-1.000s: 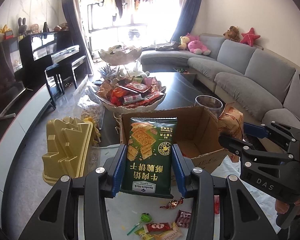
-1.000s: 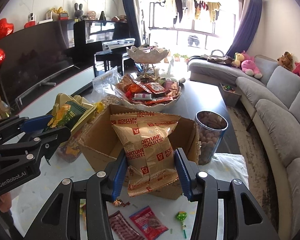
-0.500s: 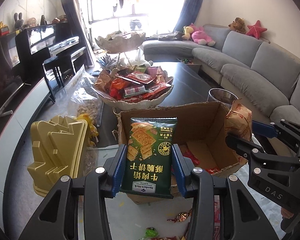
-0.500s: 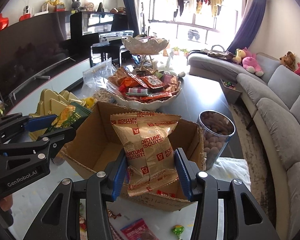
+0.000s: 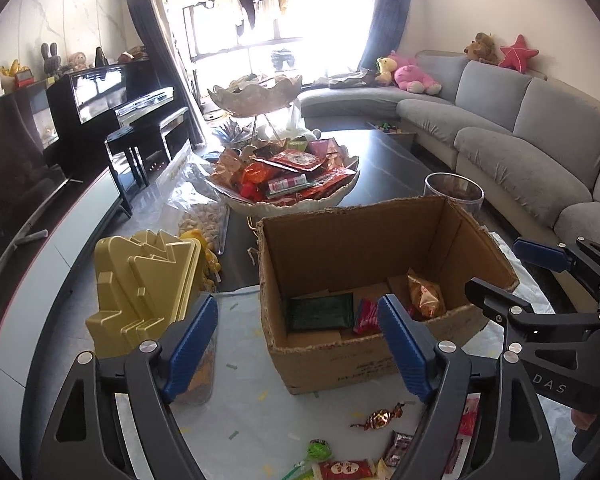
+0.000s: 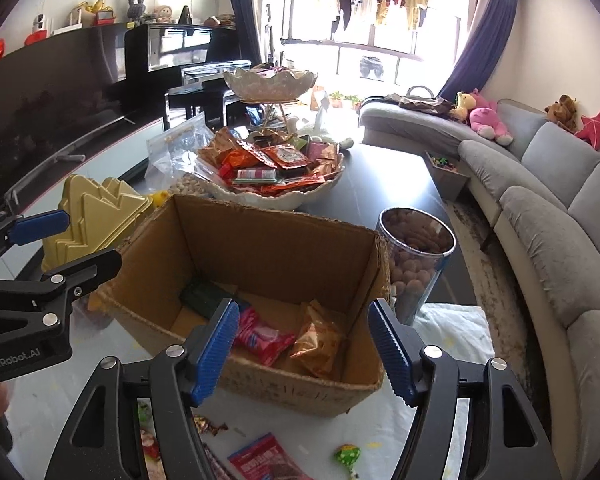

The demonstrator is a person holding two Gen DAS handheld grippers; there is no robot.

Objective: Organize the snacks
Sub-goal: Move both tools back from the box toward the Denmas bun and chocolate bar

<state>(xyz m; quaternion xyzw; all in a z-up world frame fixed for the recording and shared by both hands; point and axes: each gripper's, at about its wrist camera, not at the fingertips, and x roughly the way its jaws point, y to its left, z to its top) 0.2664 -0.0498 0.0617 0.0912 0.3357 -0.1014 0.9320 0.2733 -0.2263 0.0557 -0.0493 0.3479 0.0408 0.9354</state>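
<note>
Inside the cardboard box (image 5: 380, 240) on the white cloth (image 5: 240, 400) lie a green packet (image 5: 320, 312) at left, a pink packet (image 6: 264, 338) in the middle and a gold packet (image 5: 424, 294) at right. Near it, the left gripper (image 5: 296, 344) and right gripper (image 6: 300, 344) hover with jaws opening, nothing between them. Loose candies (image 5: 380, 420) lie nearer on the cloth.

Box (image 5: 380, 248): matt brown corrugated cardboard, ragged rim | packets inside: glossy gold foil (image 6: 318, 338), shiny pink wrapper (image 6: 262, 338) | far bowl (image 6: 276, 196): glazed white ceramic | right canister (image 6: 414, 264): clear plastic | left mould (image 5: 144, 280): smooth gold plastic | sofa (image 5: 520, 140): grey woven cloth
</note>
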